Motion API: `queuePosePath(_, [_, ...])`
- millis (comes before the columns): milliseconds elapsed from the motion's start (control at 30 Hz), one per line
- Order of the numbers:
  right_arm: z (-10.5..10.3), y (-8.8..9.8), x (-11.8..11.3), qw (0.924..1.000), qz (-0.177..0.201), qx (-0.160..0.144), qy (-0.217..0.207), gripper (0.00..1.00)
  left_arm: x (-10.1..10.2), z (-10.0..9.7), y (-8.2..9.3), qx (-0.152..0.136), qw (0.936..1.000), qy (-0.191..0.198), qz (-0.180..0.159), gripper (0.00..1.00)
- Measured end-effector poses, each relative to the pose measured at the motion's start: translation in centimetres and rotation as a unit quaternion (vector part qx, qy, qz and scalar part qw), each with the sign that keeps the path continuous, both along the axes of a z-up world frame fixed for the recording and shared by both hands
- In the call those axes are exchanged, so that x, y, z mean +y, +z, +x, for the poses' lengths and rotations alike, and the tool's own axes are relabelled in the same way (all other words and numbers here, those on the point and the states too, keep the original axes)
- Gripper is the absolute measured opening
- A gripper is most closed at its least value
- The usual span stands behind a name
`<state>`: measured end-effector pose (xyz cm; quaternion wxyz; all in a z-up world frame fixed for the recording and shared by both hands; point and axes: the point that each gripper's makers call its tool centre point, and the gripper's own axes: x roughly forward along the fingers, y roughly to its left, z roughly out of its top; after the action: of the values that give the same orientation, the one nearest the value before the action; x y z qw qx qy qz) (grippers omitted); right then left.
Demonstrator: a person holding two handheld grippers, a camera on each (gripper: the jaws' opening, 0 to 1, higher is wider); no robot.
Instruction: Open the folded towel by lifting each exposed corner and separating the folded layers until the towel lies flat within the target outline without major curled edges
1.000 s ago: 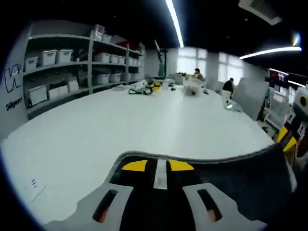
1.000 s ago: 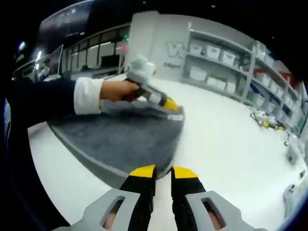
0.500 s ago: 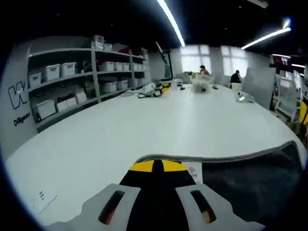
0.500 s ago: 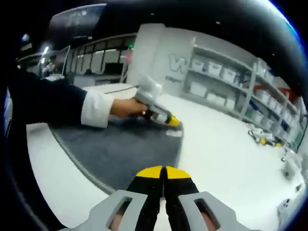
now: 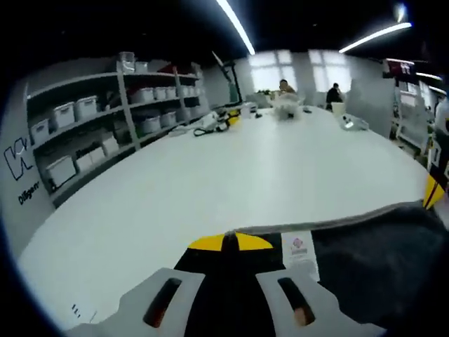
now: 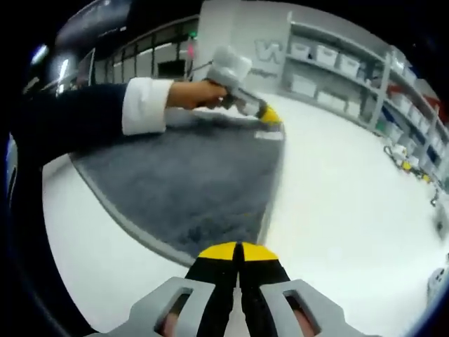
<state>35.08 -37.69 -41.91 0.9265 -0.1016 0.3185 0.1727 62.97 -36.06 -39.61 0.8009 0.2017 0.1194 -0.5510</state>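
Observation:
A dark grey towel lies spread on the white table, its far corner bearing a small white label. My left gripper, held by a hand with a white cuff and dark sleeve, is shut on that far corner. In the left gripper view its yellow tips meet over the towel's edge, next to the label. My right gripper is shut on the towel's near corner. Its yellow-and-black tip shows at the right edge of the left gripper view.
Grey shelves with white bins line the wall beyond the table. Cables and small gear lie at the table's far end, where two people sit. Wide bare tabletop stretches ahead of the left gripper.
The right gripper went from open to shut at the towel's near corner. The left gripper carried its corner outward, and the towel now lies wider and flatter.

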Motion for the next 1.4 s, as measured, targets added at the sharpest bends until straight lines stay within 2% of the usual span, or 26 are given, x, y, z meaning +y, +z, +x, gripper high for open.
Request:
queuePosePath(67, [0.0,0.0,-0.1,0.9999,0.010,0.006,-0.008,0.00,0.3,0.3,-0.1,-0.006,1.0000,0.005,0.004,0.03])
queuePosePath(100, [-0.1,0.0,-0.1,0.9997,0.021,0.007,-0.014,0.00,0.4,0.5,-0.2,0.000,0.9999,0.011,-0.001,0.03])
queuePosePath(133, [-0.2,0.0,-0.2,0.9995,0.026,0.006,-0.016,0.00,0.2,0.2,-0.4,0.026,0.9995,0.013,-0.015,0.03])
queuePosePath(167, [-0.3,0.0,-0.3,0.9995,0.027,0.007,-0.017,0.00,0.2,0.1,-0.6,0.039,0.9989,0.017,-0.017,0.03])
queuePosePath(333, [-0.7,0.1,-0.6,0.9991,0.038,0.007,-0.019,0.00,-0.1,0.2,-1.4,0.015,0.9998,0.015,0.003,0.02])
queuePosePath(400, [-0.7,0.1,-0.6,0.9989,0.042,0.006,-0.020,0.00,-0.2,0.2,-1.6,0.020,0.9997,0.017,0.002,0.02])
queuePosePath(467, [-0.8,0.2,-0.6,0.9988,0.043,0.007,-0.020,0.00,-0.2,0.4,-1.5,0.043,0.9985,0.031,-0.012,0.02])
queuePosePath(567, [-1.0,0.2,-0.8,0.9986,0.049,0.007,-0.020,0.00,-0.2,0.4,-1.5,0.034,0.9988,0.033,-0.009,0.02])
queuePosePath(700, [-1.4,0.4,-1.2,0.9983,0.049,0.010,-0.030,0.00,-0.2,0.6,-1.5,0.046,0.9980,0.040,-0.018,0.02])
queuePosePath(800, [-1.3,0.5,-1.1,0.9988,0.042,0.008,-0.025,0.00,-0.2,0.6,-1.3,0.032,0.9987,0.037,-0.014,0.03])
queuePosePath(867, [-1.1,1.0,-0.5,0.9989,0.045,-0.001,-0.014,0.00,-0.2,0.4,-1.0,0.041,0.9981,0.036,-0.026,0.03])
queuePosePath(967, [-0.5,2.8,1.0,0.9969,0.066,-0.041,0.016,0.00,-0.5,-0.6,-0.5,0.079,0.9954,0.025,-0.047,0.08])
queuePosePath(1033, [-0.2,4.1,1.8,0.9938,0.084,-0.067,0.026,0.00,-0.4,-0.6,-0.2,0.082,0.9949,0.026,-0.052,0.12])
queuePosePath(1100, [0.1,4.8,2.0,0.9921,0.092,-0.081,0.026,0.00,-0.1,-0.9,0.5,0.084,0.9943,0.026,-0.061,0.12])
queuePosePath(1200, [0.5,4.7,1.9,0.9923,0.087,-0.085,0.021,0.00,0.2,-1.7,1.6,0.091,0.9930,0.007,-0.076,0.14])
queuePosePath(1267, [0.8,4.4,1.3,0.9940,0.053,-0.093,0.024,0.00,0.5,-2.2,2.0,0.118,0.9886,0.004,-0.093,0.20])
queuePosePath(1300, [1.1,4.4,1.1,0.9939,0.040,-0.100,0.025,0.00,0.8,-2.5,2.0,0.135,0.9870,0.000,-0.087,0.23])
queuePosePath(1333, [1.5,4.4,1.1,0.9934,0.034,-0.106,0.027,0.05,1.3,-2.3,2.3,0.129,0.9880,0.002,-0.084,0.23])
queuePosePath(1367, [1.7,4.4,1.2,0.9929,0.033,-0.111,0.026,0.09,1.7,-2.3,3.0,0.119,0.9882,0.004,-0.095,0.23])
queuePosePath(1400, [1.9,4.6,1.2,0.9923,0.034,-0.116,0.029,0.10,2.0,-2.2,4.1,0.106,0.9870,0.006,-0.121,0.25])
